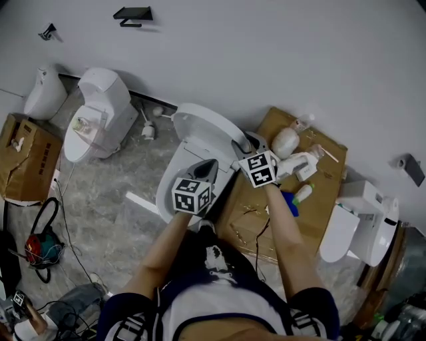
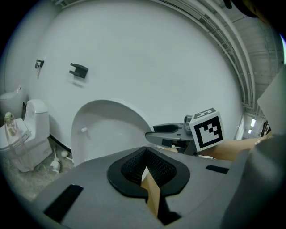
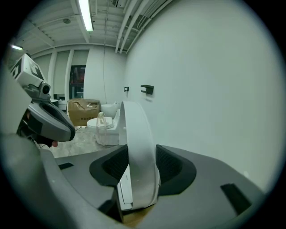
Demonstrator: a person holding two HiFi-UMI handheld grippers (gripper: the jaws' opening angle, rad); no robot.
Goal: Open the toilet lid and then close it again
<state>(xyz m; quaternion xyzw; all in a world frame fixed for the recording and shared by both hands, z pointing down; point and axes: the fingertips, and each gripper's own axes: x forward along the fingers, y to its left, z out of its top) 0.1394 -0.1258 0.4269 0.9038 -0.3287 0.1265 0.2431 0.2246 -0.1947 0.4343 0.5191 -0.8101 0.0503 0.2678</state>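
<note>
The white toilet (image 1: 174,181) stands in the middle of the floor with its lid (image 1: 200,123) raised almost upright against the wall. My right gripper (image 1: 241,143) is at the lid's right rim. In the right gripper view the lid's edge (image 3: 136,138) fills the gap of my right gripper (image 3: 136,179), both pads against it. My left gripper (image 1: 208,166) hovers over the bowl's front, shut with nothing in it. In the left gripper view my left gripper (image 2: 145,167) faces the lid's underside (image 2: 107,129), and the right gripper (image 2: 167,129) shows at the lid's right edge.
A second toilet (image 1: 100,113) and a toilet brush (image 1: 148,126) stand to the left, with a cardboard box (image 1: 26,156) beyond. A flat cardboard sheet (image 1: 319,200) with bottles lies right of the toilet. Another toilet (image 1: 363,220) sits far right. A bracket (image 1: 133,14) hangs on the wall.
</note>
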